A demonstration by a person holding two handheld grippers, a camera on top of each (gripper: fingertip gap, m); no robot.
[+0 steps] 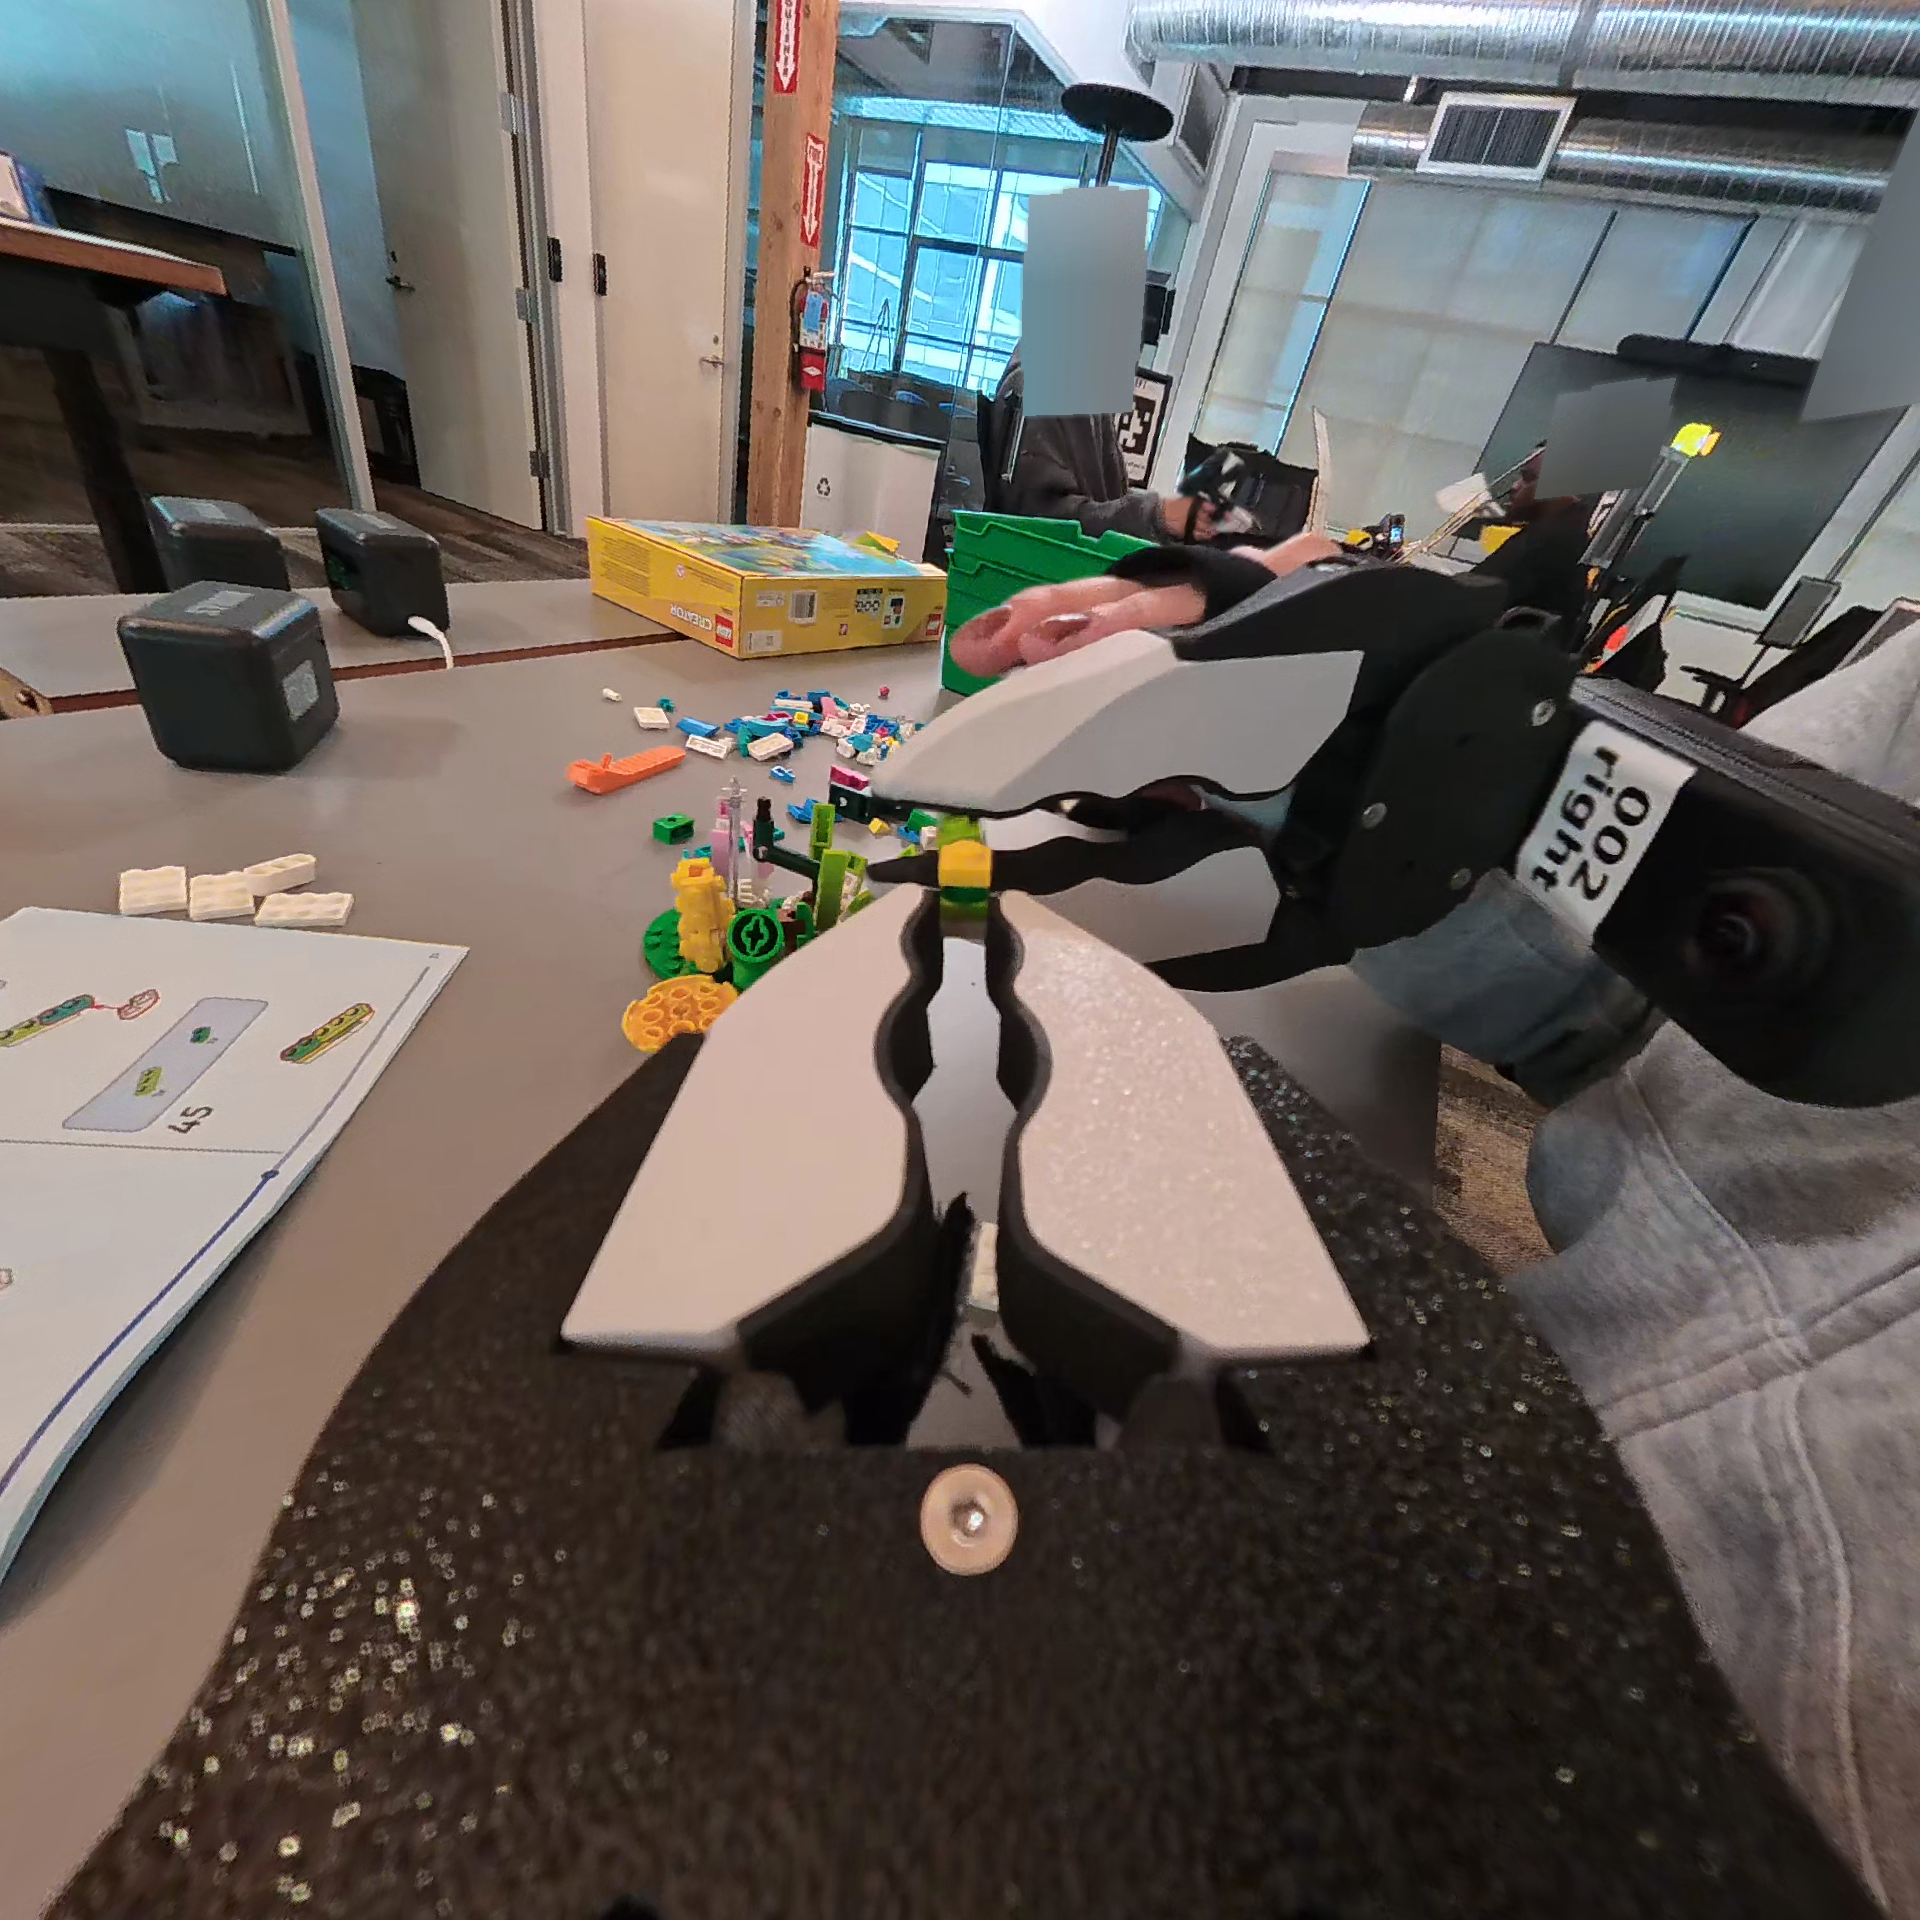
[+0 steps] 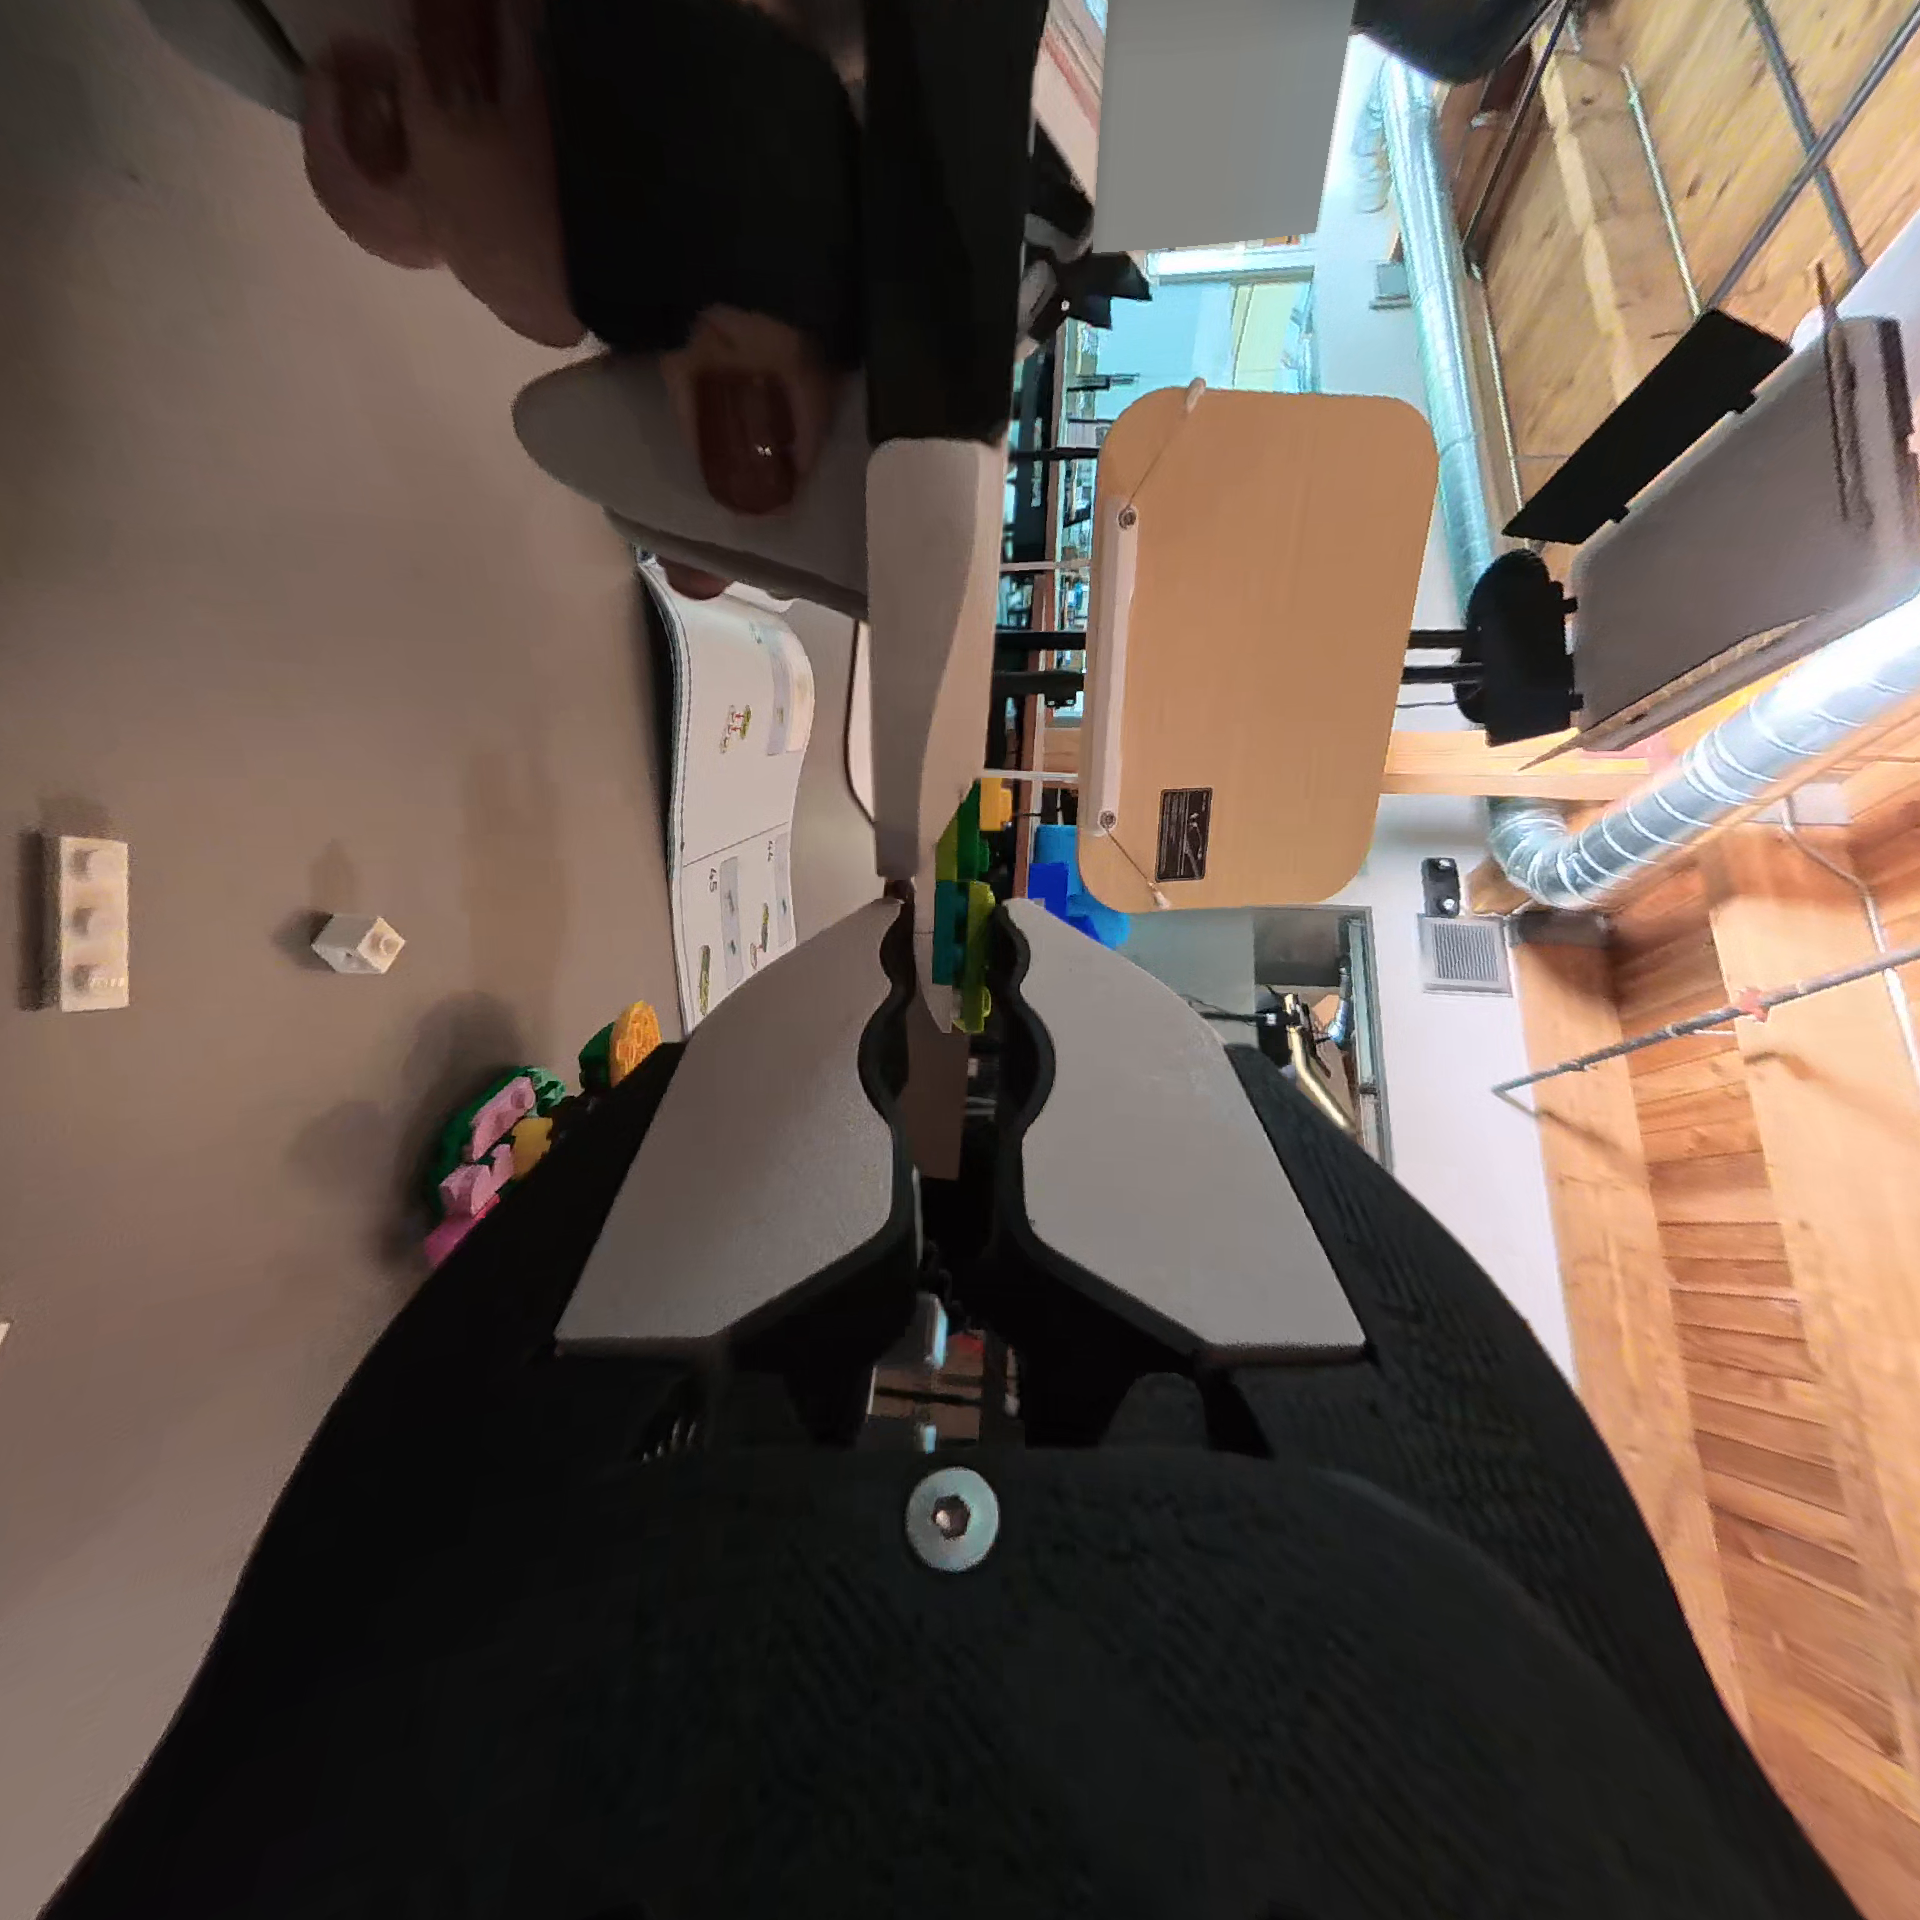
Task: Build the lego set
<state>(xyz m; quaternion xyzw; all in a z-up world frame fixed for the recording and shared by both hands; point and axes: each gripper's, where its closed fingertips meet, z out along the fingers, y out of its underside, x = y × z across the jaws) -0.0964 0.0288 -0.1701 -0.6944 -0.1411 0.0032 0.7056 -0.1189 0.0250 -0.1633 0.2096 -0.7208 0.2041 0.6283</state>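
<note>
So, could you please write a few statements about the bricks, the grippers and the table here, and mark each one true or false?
1. Both grippers meet at one small green and yellow brick piece. True.
2. The orange brick separator is held by the right gripper. False: it lies alone on the table.
3. The instruction booklet lies open. True.
4. The yellow box stands upright. False: it lies flat.
5. Four white plates lie beyond the booklet. True.

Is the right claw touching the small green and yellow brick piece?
Touching. The left wrist view shows the right claw closed on the green and yellow brick piece, one finger above and one below it.
</note>
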